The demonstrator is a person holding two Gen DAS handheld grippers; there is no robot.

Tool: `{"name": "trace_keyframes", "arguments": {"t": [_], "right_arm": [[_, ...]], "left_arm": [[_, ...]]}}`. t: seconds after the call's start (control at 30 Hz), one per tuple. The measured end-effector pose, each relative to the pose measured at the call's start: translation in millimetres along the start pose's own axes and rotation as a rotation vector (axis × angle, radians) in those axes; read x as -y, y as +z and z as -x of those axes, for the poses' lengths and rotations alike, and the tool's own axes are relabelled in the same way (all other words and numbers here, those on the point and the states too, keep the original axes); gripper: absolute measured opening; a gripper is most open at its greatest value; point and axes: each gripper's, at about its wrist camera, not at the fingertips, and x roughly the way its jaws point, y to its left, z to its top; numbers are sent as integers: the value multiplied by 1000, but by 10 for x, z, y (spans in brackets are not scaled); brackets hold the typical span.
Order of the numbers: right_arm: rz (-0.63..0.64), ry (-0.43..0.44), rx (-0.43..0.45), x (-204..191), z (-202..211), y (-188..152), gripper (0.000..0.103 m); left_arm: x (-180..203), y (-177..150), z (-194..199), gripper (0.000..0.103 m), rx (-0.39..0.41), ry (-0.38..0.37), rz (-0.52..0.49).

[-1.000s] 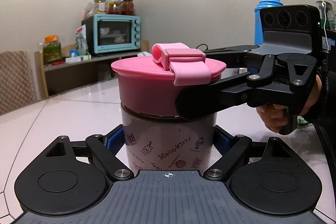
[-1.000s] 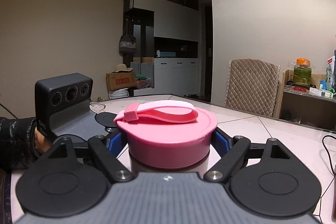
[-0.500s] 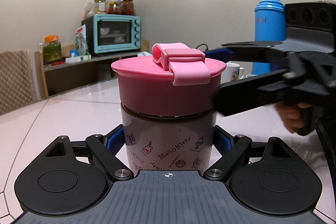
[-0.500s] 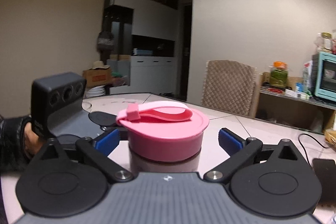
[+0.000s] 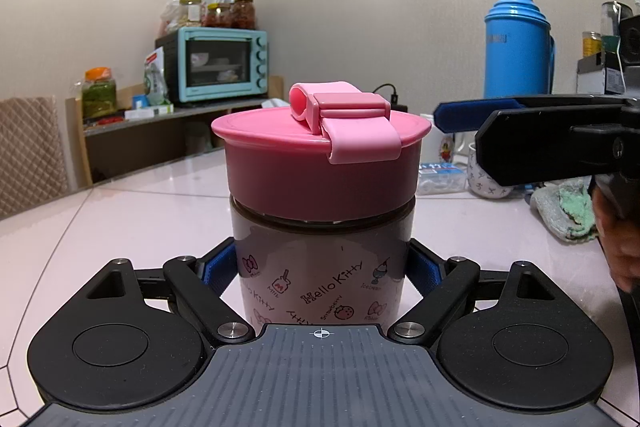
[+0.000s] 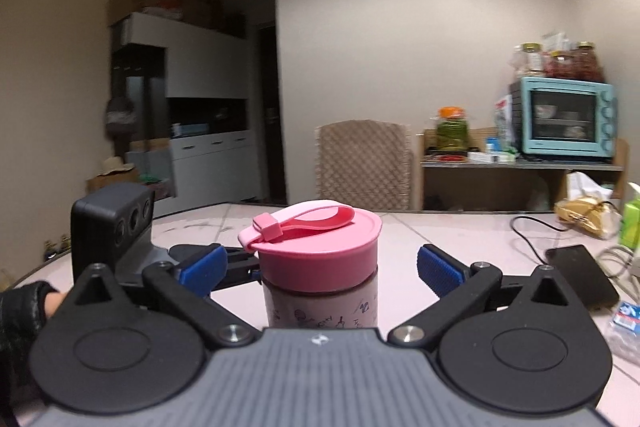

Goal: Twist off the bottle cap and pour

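A pink Hello Kitty bottle (image 5: 320,279) stands upright on the pale table, with its pink screw cap (image 5: 320,163) and loop strap on top. My left gripper (image 5: 322,269) is shut on the bottle's printed body, blue pads pressed against both sides. In the left wrist view my right gripper (image 5: 460,133) hangs to the right of the cap, clear of it. In its own view the right gripper (image 6: 320,269) is open, its blue pads (image 6: 438,269) standing well off either side of the cap (image 6: 316,247).
A blue thermos (image 5: 518,47), a patterned mug (image 5: 486,179), a tissue pack (image 5: 440,175) and a green cloth (image 5: 568,211) sit behind and right of the bottle. A phone (image 6: 584,275) with a cable lies on the table. A chair (image 6: 364,167) and a toaster oven (image 5: 222,65) stand beyond.
My right gripper let go of the cap, opened wide and drew back from the bottle, swinging round as it went. The left gripper and the bottle kept still.
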Motion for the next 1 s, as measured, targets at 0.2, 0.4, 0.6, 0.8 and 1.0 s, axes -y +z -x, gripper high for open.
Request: {"name": "trace_keyframes", "arguments": {"t": [0.2, 0.4, 0.6, 0.8, 1.0], "right_arm": [[31, -83, -11, -193, -151, -53, 102], [19, -149, -16, -272, -288, -51, 102], [14, -190, -10, -301, -393, -34, 102], [5, -218, -19, -322, -502, -20, 102], [5, -237, -16, -361, -539, -13, 101]], "left_arm": [[-2, 1, 0, 90, 0, 0, 0], [-1, 2, 1, 90, 0, 0, 0], [4, 2, 1, 90, 0, -1, 0], [6, 3, 0, 90, -1, -1, 0], [3, 2, -1, 90, 0, -1, 0]]}}
